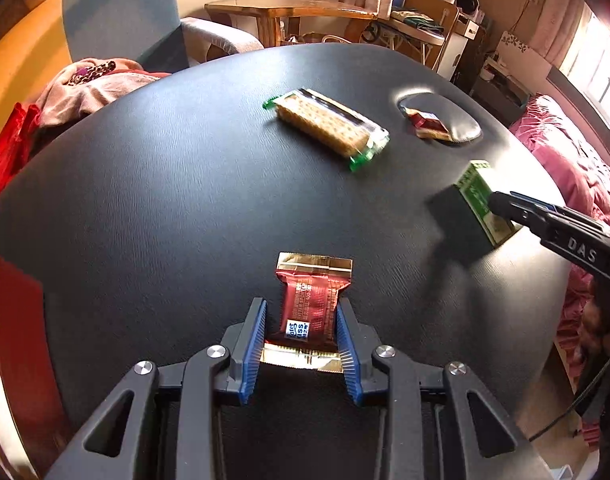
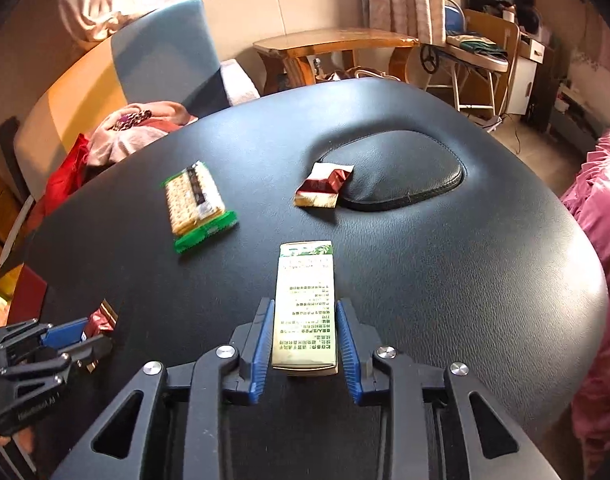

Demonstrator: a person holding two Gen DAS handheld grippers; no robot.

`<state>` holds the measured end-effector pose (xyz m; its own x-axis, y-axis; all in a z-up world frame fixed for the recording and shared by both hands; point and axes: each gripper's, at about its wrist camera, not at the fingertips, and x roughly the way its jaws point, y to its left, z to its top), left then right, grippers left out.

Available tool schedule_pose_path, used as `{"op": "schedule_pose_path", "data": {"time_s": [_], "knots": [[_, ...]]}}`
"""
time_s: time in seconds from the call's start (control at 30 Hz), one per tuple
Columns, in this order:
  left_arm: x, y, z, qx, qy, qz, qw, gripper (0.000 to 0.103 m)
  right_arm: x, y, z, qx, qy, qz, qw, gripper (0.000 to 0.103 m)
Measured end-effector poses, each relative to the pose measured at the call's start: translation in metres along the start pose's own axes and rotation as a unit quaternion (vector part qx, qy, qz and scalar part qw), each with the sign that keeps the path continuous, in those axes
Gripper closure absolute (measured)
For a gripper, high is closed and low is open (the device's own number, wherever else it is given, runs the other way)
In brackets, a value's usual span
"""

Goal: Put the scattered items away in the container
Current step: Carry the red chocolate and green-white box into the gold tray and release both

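Two hand-held grippers work at once over a black padded table (image 1: 145,184) strewn with snacks. The left gripper (image 1: 301,312) is clamped on a red chocolate packet (image 1: 311,300), its blue pads (image 1: 255,344) pressed against the packet's two long sides; the packet lies flat near the table's near edge, its long axis running straight away from the camera along the fingers, gold crimped ends fore and aft. The right gripper (image 2: 305,316) straddles a green-and-white box (image 2: 306,304), which points lengthwise away from the wrist camera, its printed face up and its leafy green end farthest off. The box fills nearly the whole space between the blue pads, but whether they press on it cannot be told from the wrist view; from the left wrist view the box (image 1: 475,210) appears blurred, tilted and raised at the table's right side with a black fingertip across it. Well beyond both, a cracker pack (image 2: 197,204) with green ends lies diagonally on the table. A second red packet (image 2: 323,184) rests at the rim of the oval cushioned hollow (image 2: 405,172). No container is seen in either view.
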<state>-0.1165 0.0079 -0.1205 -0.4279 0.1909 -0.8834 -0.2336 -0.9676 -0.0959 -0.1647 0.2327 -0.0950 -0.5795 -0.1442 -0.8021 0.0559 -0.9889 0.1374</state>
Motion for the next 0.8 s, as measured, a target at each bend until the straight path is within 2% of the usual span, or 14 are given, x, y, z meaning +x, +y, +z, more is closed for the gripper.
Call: {"op": "schedule_pose_path", "data": {"time_s": [0.33, 0.57, 0.8], "knots": [[-0.036, 0.001, -0.046, -0.029, -0.024, 0.0, 0.9993, 0.069, -0.023, 0.028, -0.037, -0.025, 0.015, 0.027, 0.999, 0.072], [-0.073, 0.018, -0.065, -0.05, -0.057, 0.004, 0.9971, 0.069, -0.036, 0.07, -0.053, -0.052, 0.017, 0.056, 0.997, 0.073], [-0.112, 0.044, -0.084, -0.083, -0.093, 0.021, 0.9919, 0.069, -0.052, 0.119, -0.051, -0.084, 0.002, 0.091, 0.992, 0.073]]}}
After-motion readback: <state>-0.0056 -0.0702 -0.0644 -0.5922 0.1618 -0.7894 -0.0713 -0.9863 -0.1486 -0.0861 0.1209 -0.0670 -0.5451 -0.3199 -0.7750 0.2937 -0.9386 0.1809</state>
